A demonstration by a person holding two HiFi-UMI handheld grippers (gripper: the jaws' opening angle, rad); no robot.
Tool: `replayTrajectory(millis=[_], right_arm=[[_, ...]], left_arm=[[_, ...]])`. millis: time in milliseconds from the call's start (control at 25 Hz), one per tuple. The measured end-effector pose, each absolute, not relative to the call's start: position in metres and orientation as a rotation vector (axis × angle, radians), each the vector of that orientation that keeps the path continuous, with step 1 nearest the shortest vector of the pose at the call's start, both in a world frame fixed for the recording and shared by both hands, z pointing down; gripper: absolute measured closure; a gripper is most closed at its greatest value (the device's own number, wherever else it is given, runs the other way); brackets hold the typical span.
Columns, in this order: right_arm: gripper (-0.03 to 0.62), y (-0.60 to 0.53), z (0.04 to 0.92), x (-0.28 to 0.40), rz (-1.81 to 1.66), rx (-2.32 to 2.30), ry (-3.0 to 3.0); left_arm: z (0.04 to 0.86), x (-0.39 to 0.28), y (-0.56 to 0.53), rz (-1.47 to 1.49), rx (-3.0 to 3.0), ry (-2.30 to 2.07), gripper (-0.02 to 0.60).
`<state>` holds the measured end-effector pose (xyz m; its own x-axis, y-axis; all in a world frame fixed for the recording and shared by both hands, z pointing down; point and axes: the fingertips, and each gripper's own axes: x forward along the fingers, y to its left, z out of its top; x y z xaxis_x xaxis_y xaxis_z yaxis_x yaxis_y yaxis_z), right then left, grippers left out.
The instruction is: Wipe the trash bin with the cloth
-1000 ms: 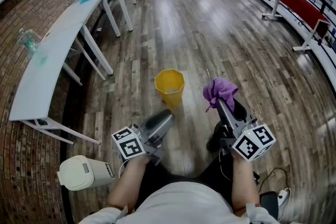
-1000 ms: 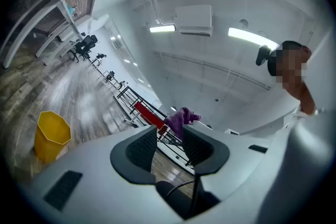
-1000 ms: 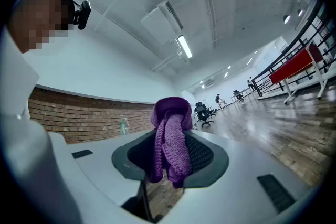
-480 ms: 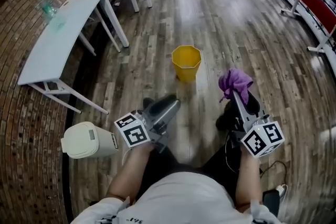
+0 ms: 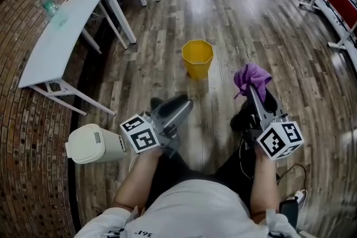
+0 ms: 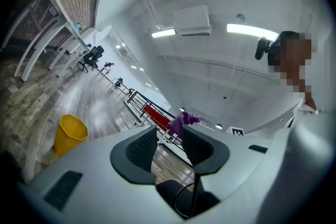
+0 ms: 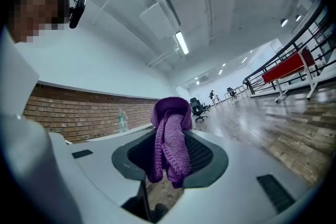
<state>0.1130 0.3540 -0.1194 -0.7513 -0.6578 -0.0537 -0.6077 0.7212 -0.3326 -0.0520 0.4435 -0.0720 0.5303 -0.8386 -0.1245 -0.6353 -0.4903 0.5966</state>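
Desk [image 5: 58, 36] left of yellow bin [image 5: 197, 58]; white can [image 5: 92, 145], prob. tipped, nearer.

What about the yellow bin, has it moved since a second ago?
No. The yellow bin keeps the same spot beside the white table and its legs; only the head view has shifted.

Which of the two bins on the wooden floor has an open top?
The yellow faceted plastic bin in mid-floor: its mouth is open. The cream bin by the brick wall has a closed lid.
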Motion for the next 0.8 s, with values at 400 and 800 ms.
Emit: replayTrajectory(millis=[400, 800], right_arm=[[0.469, 0.292, -0.074, 0.101, -0.618, -1.135, 2.736], [0.468, 0.236, -0.057, 0.089, -0.641, -1.182, 2.77]], left_arm=[[-0.028, -0.11, 0.378, -0.4, 2.201, -1.338, 0.433], [-0.01, -0.135, 0.309, -0.324, 2.186, -1.337, 0.433]])
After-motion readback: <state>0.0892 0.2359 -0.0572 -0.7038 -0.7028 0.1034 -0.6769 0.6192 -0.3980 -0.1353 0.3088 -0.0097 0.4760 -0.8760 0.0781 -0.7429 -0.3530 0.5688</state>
